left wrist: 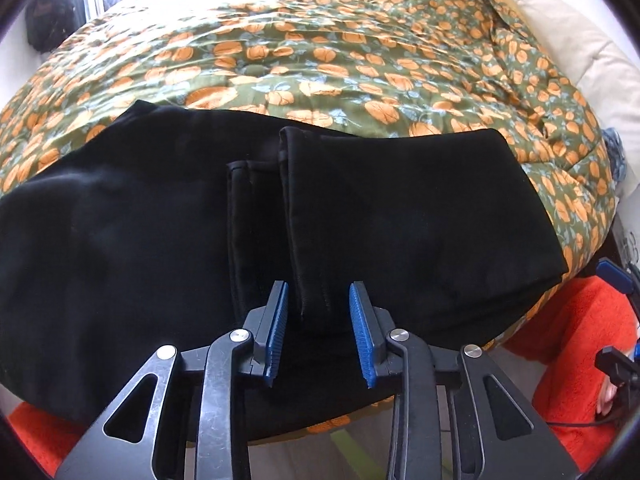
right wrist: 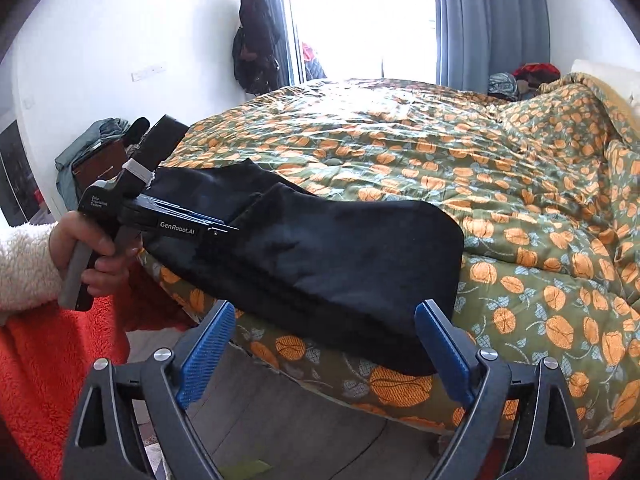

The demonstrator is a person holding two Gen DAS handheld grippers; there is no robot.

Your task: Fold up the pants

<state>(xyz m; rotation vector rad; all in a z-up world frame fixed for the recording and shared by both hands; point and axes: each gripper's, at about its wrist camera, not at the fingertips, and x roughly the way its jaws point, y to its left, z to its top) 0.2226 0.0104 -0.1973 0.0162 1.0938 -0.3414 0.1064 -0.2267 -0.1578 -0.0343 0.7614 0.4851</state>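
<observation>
left wrist view looks down on the black pants [left wrist: 168, 216], which lie folded across the near edge of the bed [left wrist: 360, 64], spread from the left of the frame to a squared-off end on the right. on top of them the two hemmed leg ends lie side by side, their stitched edges running toward the camera, the right one lapped over the larger folded panel. the left gripper [left wrist: 318, 334] sits low over the near edge of the pants with its blue fingers [left wrist: 279, 320] parted, one on each side of the nearer hem, and neither pad presses on the cloth. in the right wrist view the same pants [right wrist: 328, 256] form a dark folded bundle along the bed's edge, hanging a little over the side. the left gripper [right wrist: 224, 224] reaches into the bundle from the left, held by the left hand [right wrist: 86, 254], whose wrist shows a cream fleece cuff; its tips are buried in the dark folds there. the right gripper [right wrist: 322, 344] hangs in front of the bed's edge, short of the pants, its blue fingers [right wrist: 442, 350] spread wide with nothing between them. under the pants lies an olive quilt [right wrist: 500, 208] printed with orange pumpkins, rumpled toward the head of the bed. orange fleece [right wrist: 44, 364] fills the lower left of this view. behind the bed are a bright window [right wrist: 360, 16], grey-blue curtains [right wrist: 464, 20] and dark clothes [right wrist: 256, 44] hanging in the corner.
</observation>
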